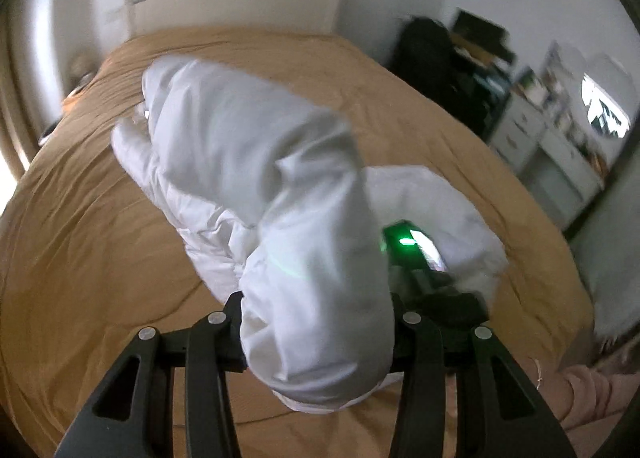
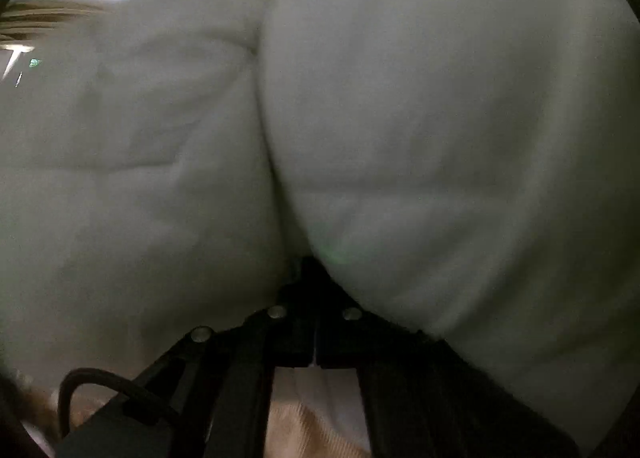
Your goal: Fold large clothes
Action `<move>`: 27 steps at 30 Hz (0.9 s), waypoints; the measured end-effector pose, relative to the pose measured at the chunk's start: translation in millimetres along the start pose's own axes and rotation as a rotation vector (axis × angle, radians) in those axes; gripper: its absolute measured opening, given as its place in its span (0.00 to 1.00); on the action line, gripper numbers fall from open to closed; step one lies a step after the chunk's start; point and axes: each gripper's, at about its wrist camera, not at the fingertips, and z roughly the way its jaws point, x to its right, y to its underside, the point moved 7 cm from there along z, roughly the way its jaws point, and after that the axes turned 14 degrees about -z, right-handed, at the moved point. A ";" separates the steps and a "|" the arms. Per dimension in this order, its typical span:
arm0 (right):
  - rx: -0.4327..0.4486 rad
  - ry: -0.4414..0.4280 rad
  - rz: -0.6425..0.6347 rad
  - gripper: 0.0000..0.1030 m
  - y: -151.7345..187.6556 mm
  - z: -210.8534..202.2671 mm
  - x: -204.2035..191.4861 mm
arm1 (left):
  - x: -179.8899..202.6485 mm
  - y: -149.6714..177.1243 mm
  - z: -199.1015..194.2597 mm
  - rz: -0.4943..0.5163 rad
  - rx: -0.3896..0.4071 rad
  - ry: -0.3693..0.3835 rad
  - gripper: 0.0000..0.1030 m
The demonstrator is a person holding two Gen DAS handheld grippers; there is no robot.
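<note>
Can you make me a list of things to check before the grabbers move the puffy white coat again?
1. Left gripper holds the puffy white quilted coat: ok, a thick fold sits between its fingers.
2. Right gripper holds the coat: ok, its jaws are shut on a thin white edge.
3. The rest of the coat rests on the tan bedspread: ok.
4. The coat is spread flat: not ok, it is bunched and lifted.
5. Right gripper's camera can see where it goes: not ok, white fabric fills its view.
6. Where the sleeves lie: cannot tell.
</note>
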 end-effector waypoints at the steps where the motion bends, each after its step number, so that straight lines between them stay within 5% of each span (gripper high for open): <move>1: 0.003 -0.004 -0.016 0.00 0.3 -0.4 -1.2 | 10.0 1.9 0.3 0.028 -0.001 -0.001 0.43; 5: 0.048 -0.124 0.026 0.02 11.4 -32.9 6.0 | 67.9 6.9 10.6 0.176 -0.034 0.012 0.43; 7: 0.154 -0.161 0.054 0.04 23.6 -85.1 24.9 | 92.9 16.5 28.5 0.231 -0.083 0.011 0.43; 12: 0.454 0.085 0.137 0.18 71.6 -236.2 104.7 | 143.8 53.4 82.9 0.351 -0.169 -0.004 0.46; 17: 0.530 0.317 0.188 0.27 115.3 -312.2 144.2 | 175.7 112.0 137.7 0.539 -0.121 -0.159 0.58; 22: 0.509 0.201 0.121 0.32 80.9 -248.9 68.3 | 177.4 138.2 131.9 0.593 -0.139 -0.128 0.58; 24: 0.473 0.165 0.092 0.63 49.9 -235.3 57.0 | 172.3 141.2 125.4 0.592 -0.159 -0.097 0.59; 27: 0.410 0.190 0.048 0.71 26.3 -204.0 49.9 | 166.2 142.3 118.8 0.578 -0.172 -0.075 0.63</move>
